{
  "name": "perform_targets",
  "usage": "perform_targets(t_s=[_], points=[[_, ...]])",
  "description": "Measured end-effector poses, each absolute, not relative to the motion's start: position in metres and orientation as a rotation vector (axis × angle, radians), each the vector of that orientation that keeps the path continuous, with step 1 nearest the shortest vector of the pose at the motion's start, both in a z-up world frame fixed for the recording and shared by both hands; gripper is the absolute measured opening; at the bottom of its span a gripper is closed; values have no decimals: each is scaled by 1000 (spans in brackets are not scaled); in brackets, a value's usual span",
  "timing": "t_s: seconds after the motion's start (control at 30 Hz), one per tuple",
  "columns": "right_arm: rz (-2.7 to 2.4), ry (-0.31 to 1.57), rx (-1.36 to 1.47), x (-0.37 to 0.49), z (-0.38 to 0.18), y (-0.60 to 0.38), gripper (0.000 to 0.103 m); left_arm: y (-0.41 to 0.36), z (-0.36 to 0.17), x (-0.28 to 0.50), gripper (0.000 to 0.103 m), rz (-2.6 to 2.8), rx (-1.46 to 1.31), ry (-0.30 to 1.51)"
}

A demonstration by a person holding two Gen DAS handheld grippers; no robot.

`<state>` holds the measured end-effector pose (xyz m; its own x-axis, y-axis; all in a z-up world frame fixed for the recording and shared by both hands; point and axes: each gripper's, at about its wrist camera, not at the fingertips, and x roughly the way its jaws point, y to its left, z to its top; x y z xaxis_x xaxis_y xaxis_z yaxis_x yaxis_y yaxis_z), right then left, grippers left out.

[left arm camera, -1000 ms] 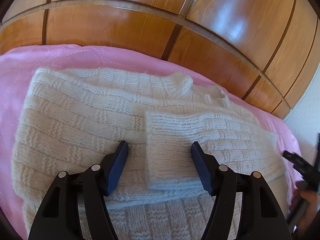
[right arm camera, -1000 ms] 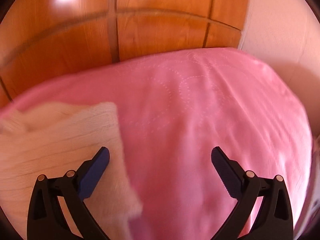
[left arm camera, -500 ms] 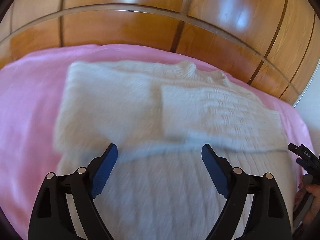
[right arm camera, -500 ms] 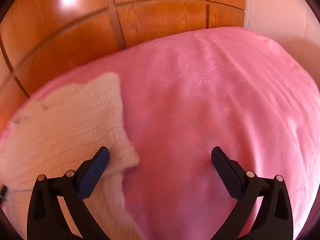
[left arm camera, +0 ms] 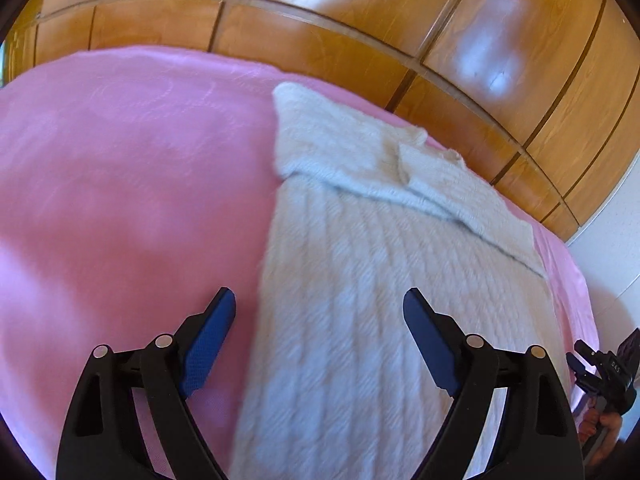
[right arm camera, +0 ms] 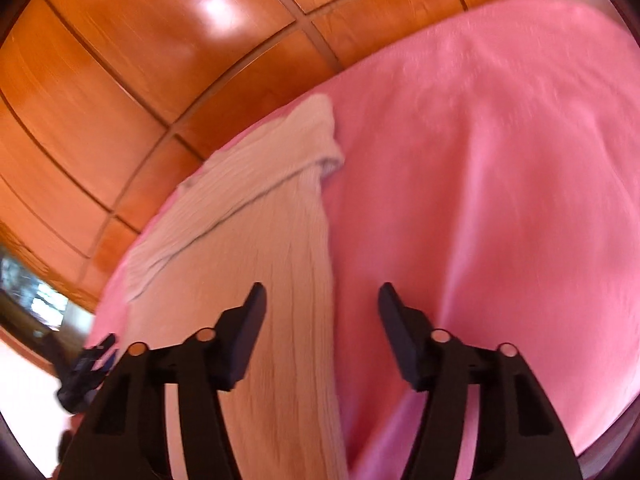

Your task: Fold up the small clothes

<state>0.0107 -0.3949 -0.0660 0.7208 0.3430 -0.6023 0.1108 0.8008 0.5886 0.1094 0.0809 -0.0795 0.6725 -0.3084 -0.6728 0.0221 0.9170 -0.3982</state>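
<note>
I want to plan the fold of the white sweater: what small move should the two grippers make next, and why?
Probably lower each gripper onto its side edge of the sweater and pinch. Both sleeves already lie folded across its top. The left gripper straddles the left edge; the right gripper, jaws closing, straddles the right edge. Neither grips cloth yet.
</note>
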Motion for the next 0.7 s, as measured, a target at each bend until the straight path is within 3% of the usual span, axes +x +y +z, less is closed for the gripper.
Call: perform_targets(t_s=[0.13,0.23,0.4,0.47,0.7], points=[[193,778,652,-15,-69,-395,50,89,-81,87,81,-234,-350,801],[229,775,675,-27,-74,-395,47,93,-83,71,72,-276,-329,790],[344,779,751,-41,-88,-390,40,102,-93,52,43,-387,-391,844],[407,789,789,-44,-95,-387,37,105,-97,43,37,-430,-439,863],[533,822,806,-58,-111,-357,36,105,-109,21,36,-612,-556,948]])
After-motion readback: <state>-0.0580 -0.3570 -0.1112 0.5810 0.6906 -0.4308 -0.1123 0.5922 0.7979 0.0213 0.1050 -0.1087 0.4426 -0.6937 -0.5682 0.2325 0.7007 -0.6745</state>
